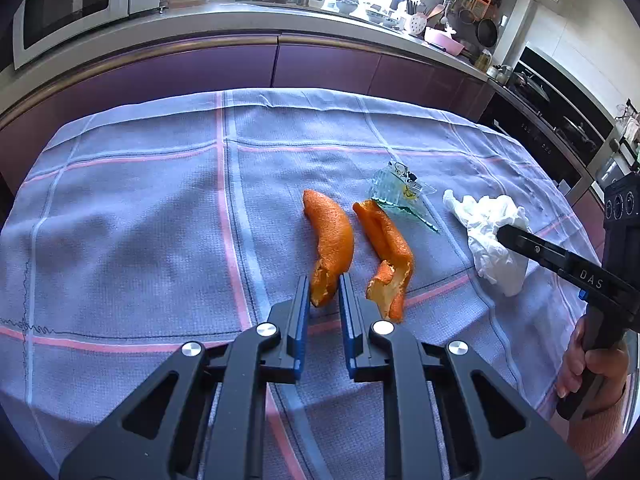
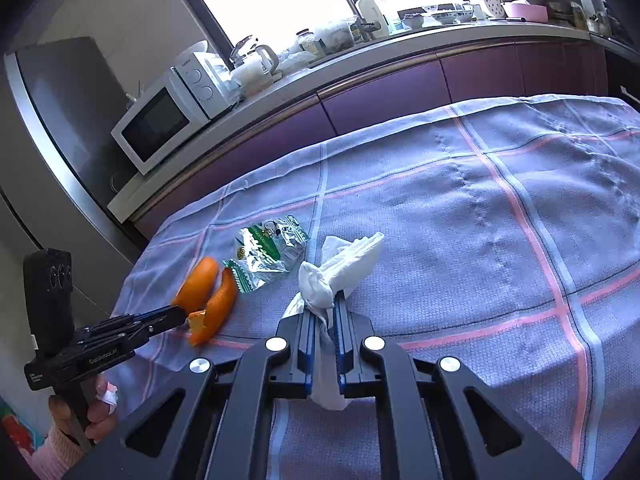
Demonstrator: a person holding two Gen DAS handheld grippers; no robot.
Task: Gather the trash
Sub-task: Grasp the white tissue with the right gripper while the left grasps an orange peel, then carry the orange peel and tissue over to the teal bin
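Low in the middle of the left wrist frame, left gripper (image 1: 325, 284) drawn narrow around the near end of an orange peel (image 1: 330, 244), blue-lined fingers (image 1: 301, 320) on either side of it, pads at or almost at its torn end (actual contact too close to call). Just right of it, a second orange peel (image 1: 390, 258) lying loose on the blue checked cloth (image 1: 120, 220). Above and right of that, a crinkled clear wrapper (image 1: 398, 192), flat on the cloth. At the right edge, right gripper (image 1: 504, 236) reaching in from a hand (image 1: 592, 368) and biting into a crumpled white tissue (image 1: 490, 236).

In the right wrist frame, right gripper (image 2: 323, 308) clamped shut on the tissue (image 2: 340, 268), paper bunched between the fingers and trailing back between them. Lower left, left gripper (image 2: 182, 316) at the two peels (image 2: 200, 284) (image 2: 218, 306); wrapper (image 2: 266, 248) just beyond them, centre left. Kitchen counter (image 2: 360, 52) across the top.
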